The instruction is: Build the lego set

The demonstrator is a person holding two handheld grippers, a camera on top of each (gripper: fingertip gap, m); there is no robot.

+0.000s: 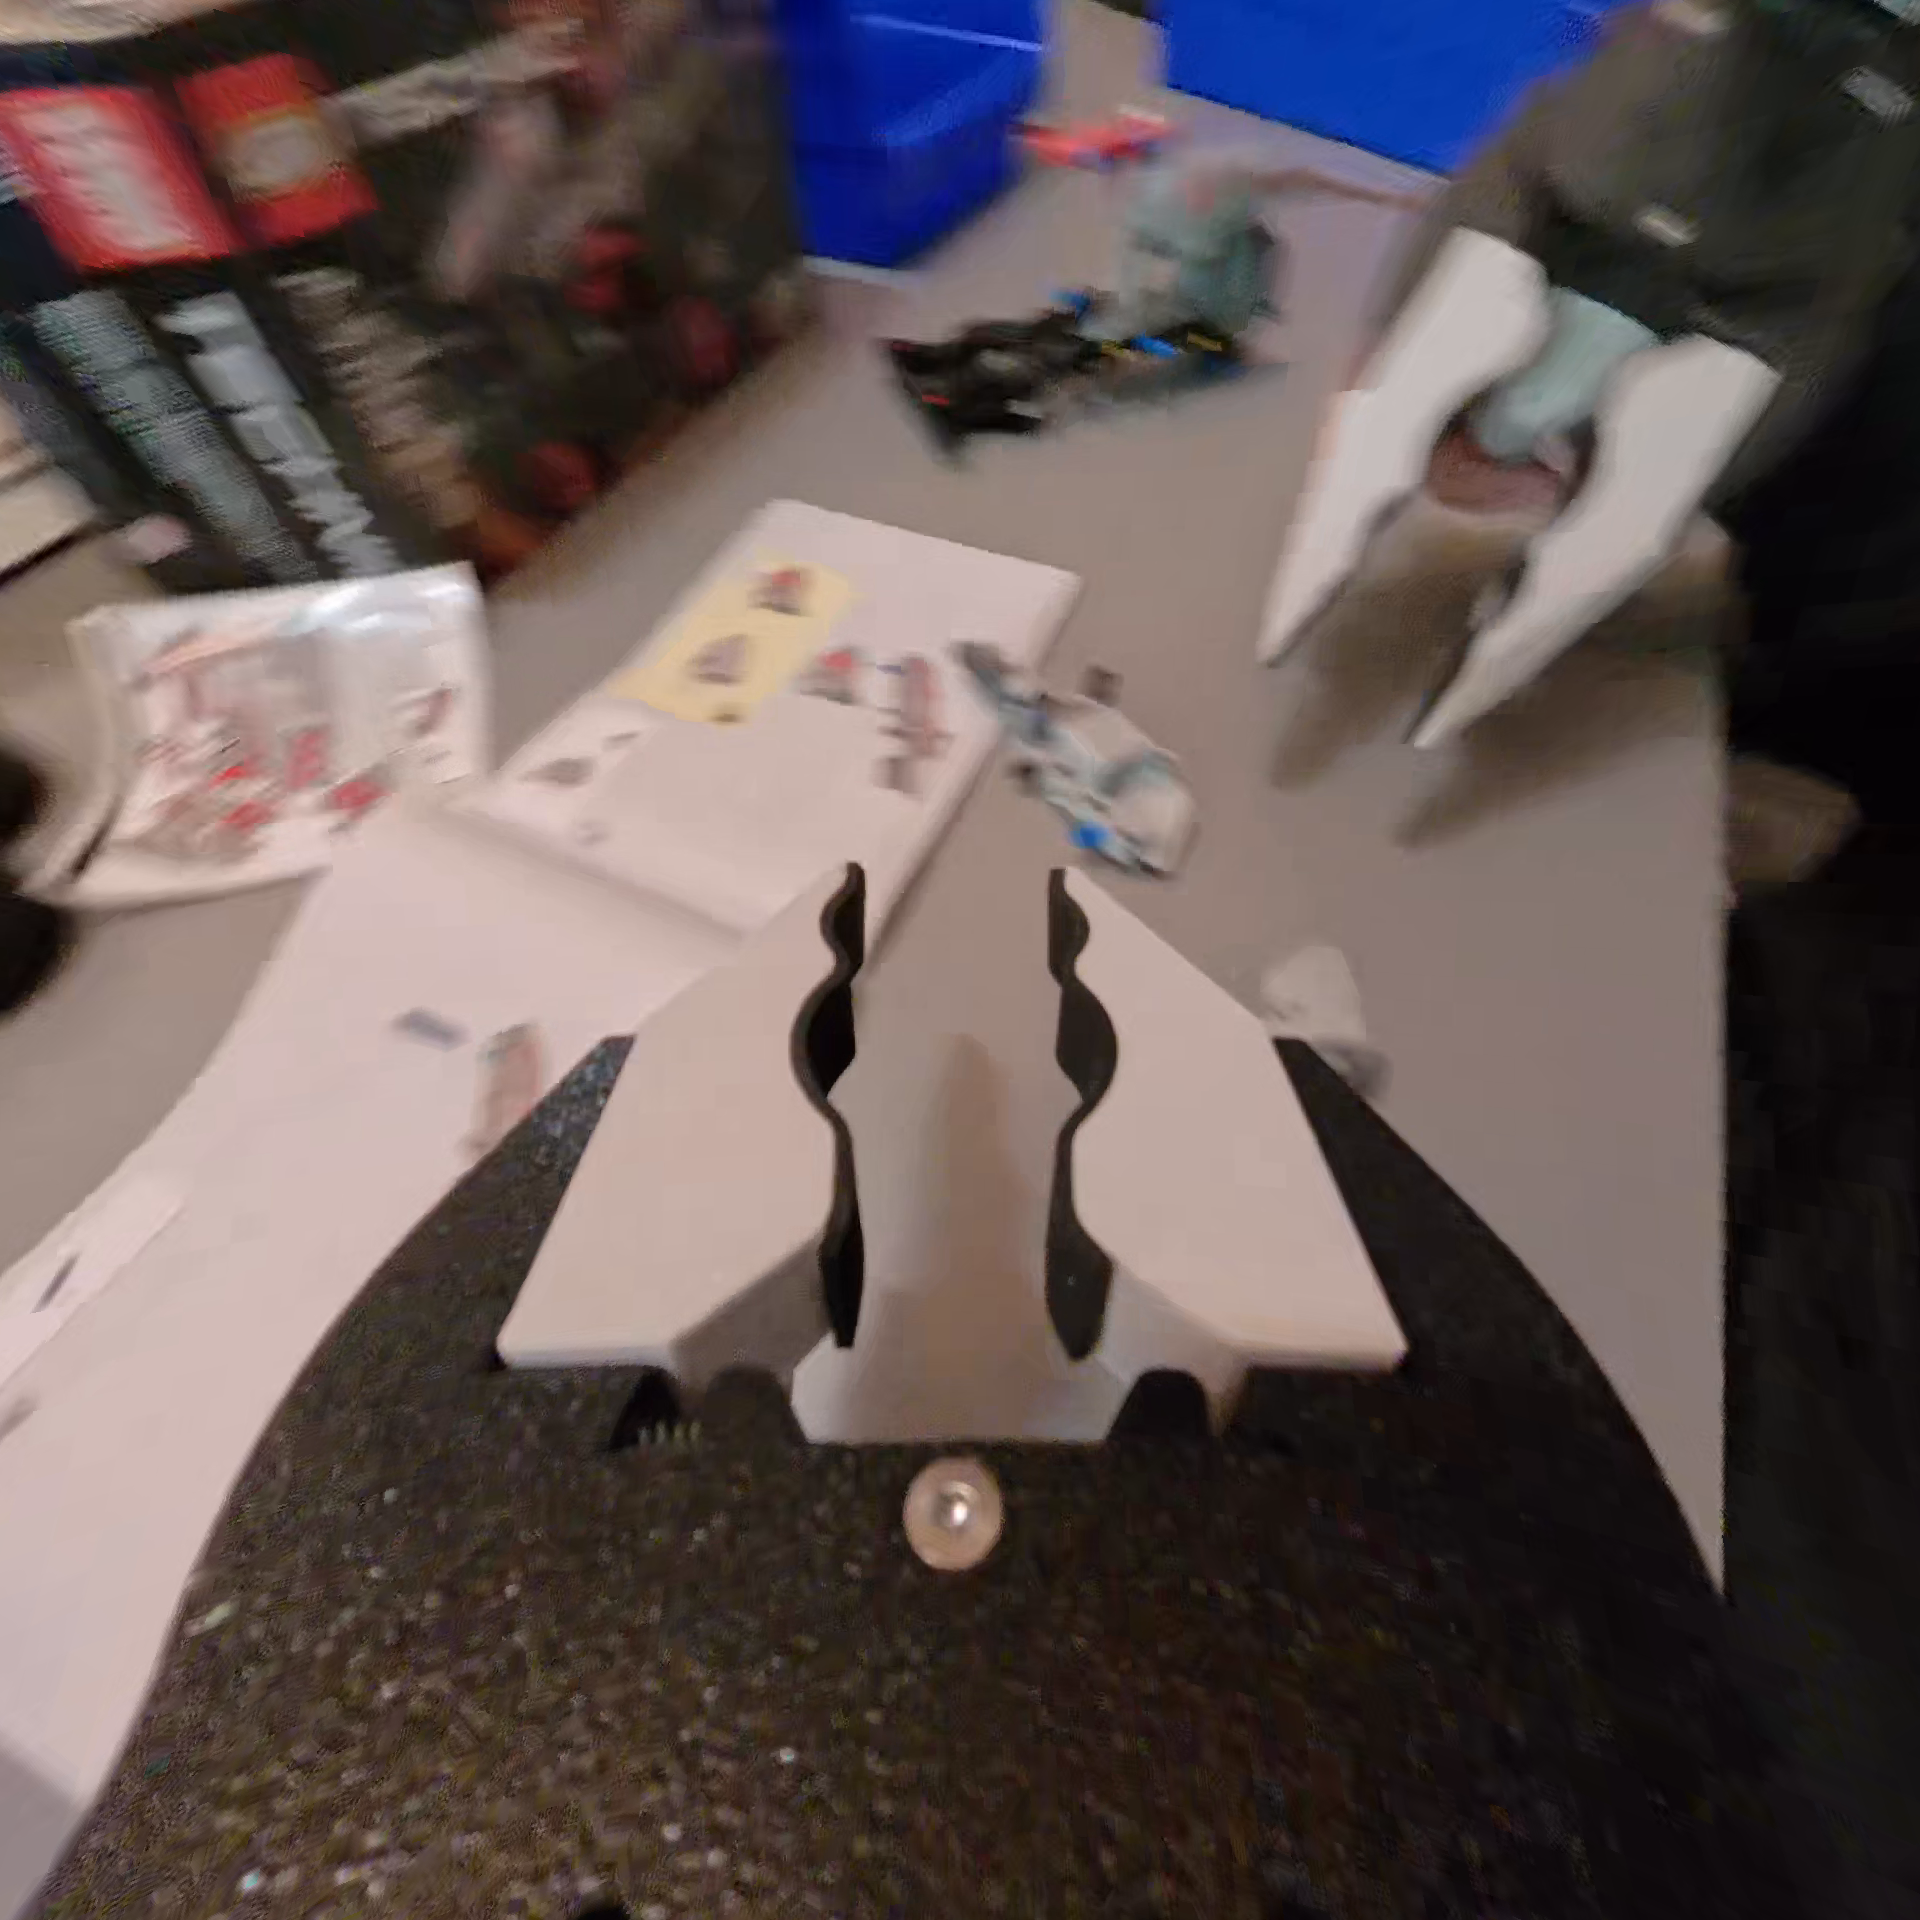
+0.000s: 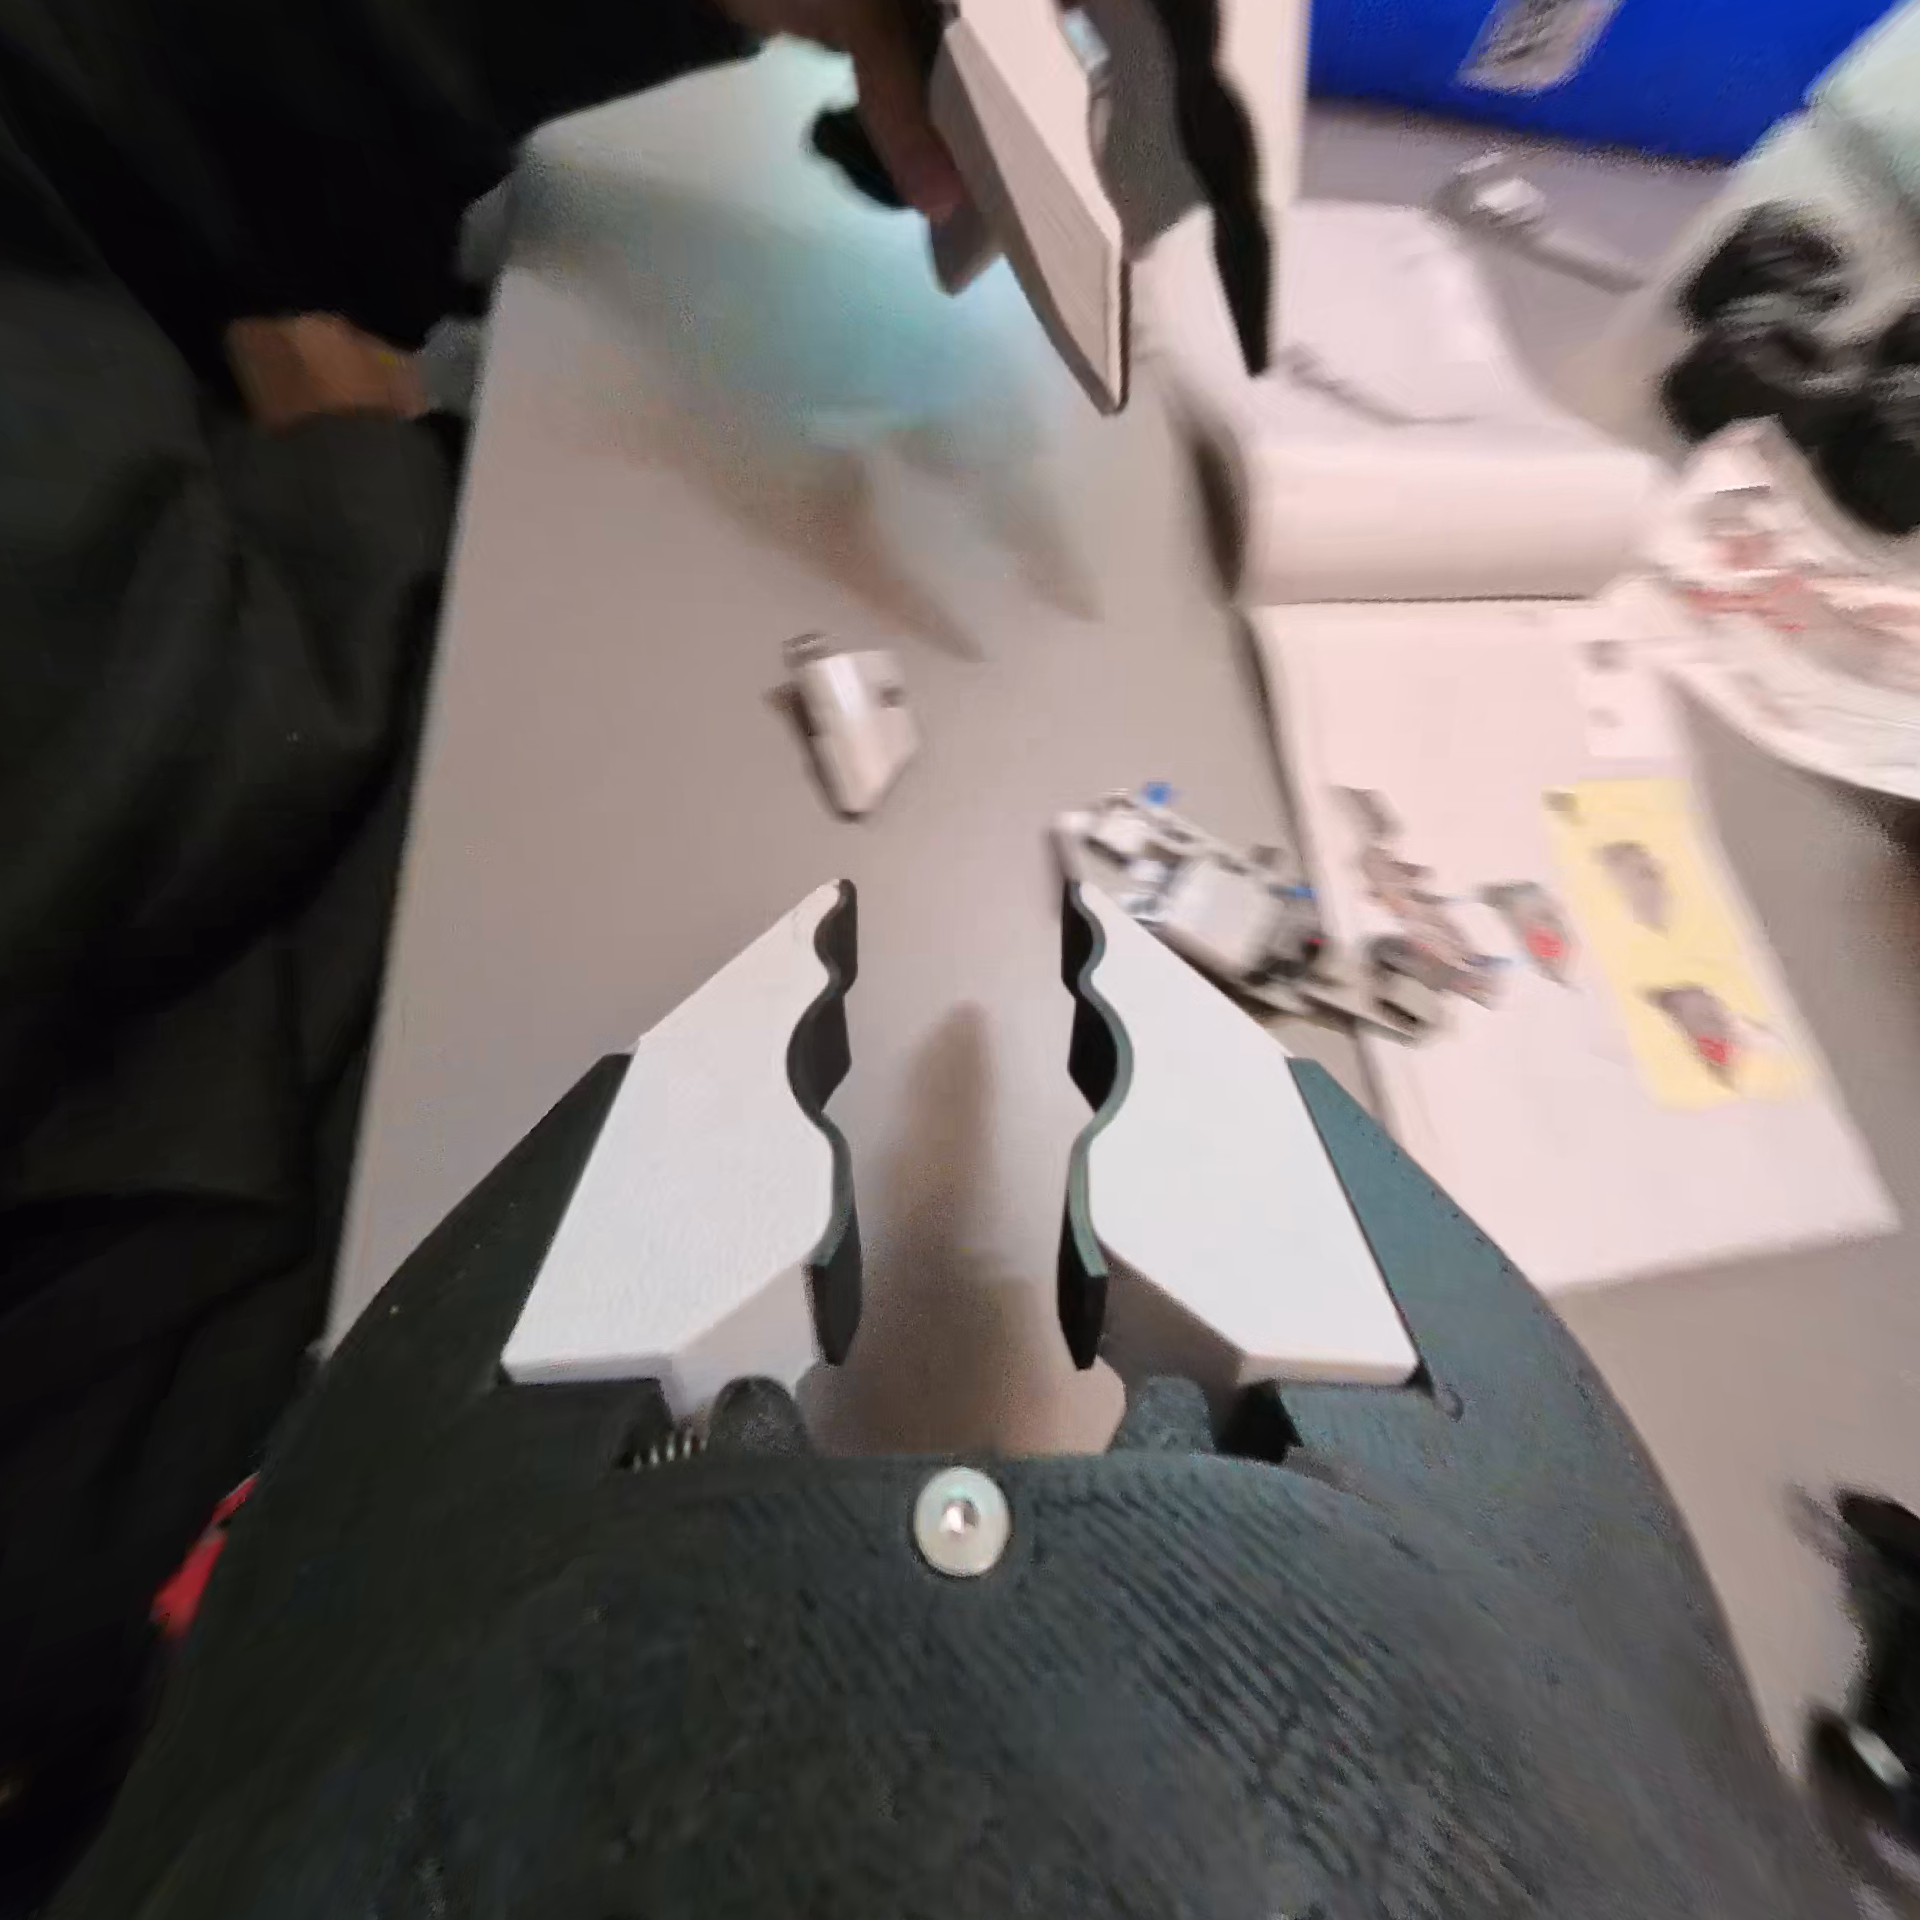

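Fingers of my left gripper (image 1: 956,883) and right gripper (image 2: 958,894) stand parted, empty, above the grey tabletop (image 2: 665,935); small white-and-blue brick assembly (image 1: 1101,774) lies beside the open instruction booklet (image 1: 790,717).

Dim, motion-blurred, wide-angle edge distortion

No writing was legible: print on the red and black boxes (image 1: 187,312) far left, the open instruction booklet (image 1: 790,707) and the blue bin's sticker (image 2: 1538,42) was blurred.
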